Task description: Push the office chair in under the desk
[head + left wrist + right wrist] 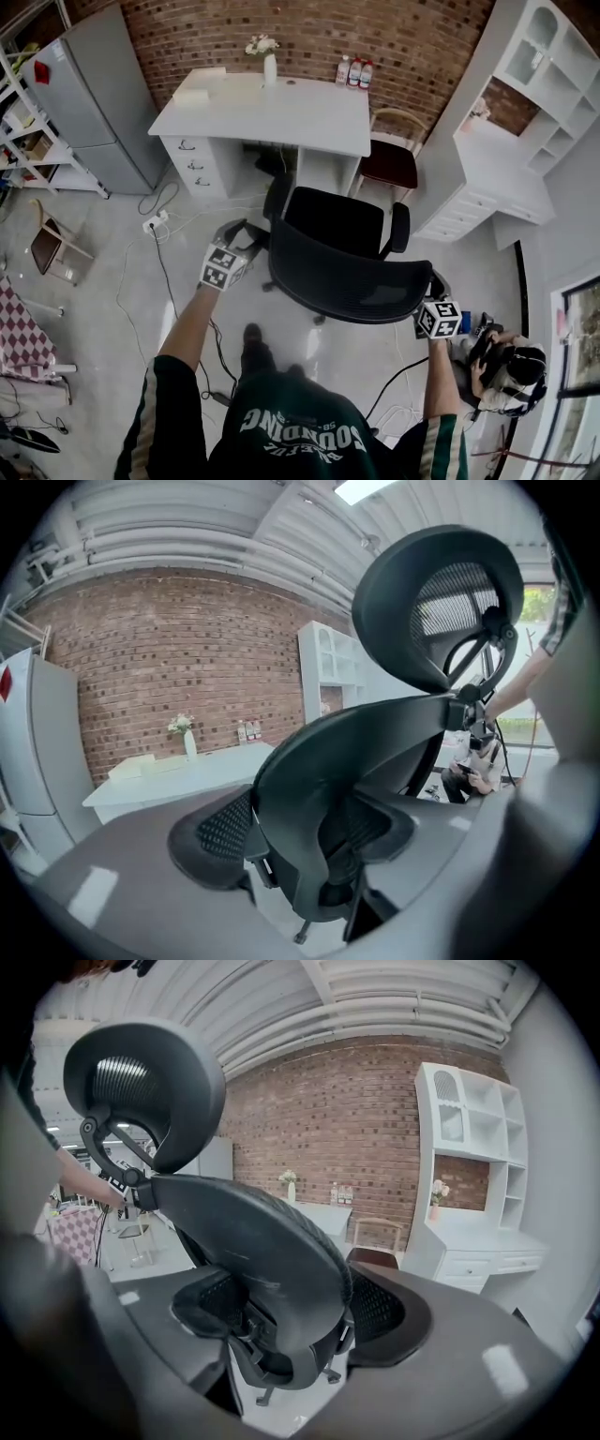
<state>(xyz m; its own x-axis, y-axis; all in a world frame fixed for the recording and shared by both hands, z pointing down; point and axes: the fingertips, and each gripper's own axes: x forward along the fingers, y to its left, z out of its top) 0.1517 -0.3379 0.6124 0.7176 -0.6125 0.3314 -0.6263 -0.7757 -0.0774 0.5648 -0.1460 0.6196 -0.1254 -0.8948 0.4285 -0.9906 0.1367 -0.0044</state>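
The black office chair (pixel 337 253) stands in front of the white desk (pixel 281 131), seat toward it and backrest toward me, most of it out from under the top. My left gripper (pixel 239 246) is at the backrest's left edge. In the left gripper view the backrest (pixel 309 789) fills the gap and the left gripper (pixel 295 834) is shut on that edge. My right gripper (pixel 433 295) is at the backrest's right end. In the right gripper view the backrest (pixel 272 1251) lies between the wide jaws of the right gripper (pixel 298 1314), with no clear squeeze.
A dark red chair (pixel 389 164) sits at the desk's right end. A vase (pixel 270 66) and bottles (pixel 354 70) stand on the desktop. A grey fridge (pixel 89 103) is at left, a white shelf unit (pixel 506 169) at right. Cables (pixel 159 225) trail over the floor. A person (pixel 506 361) sits at lower right.
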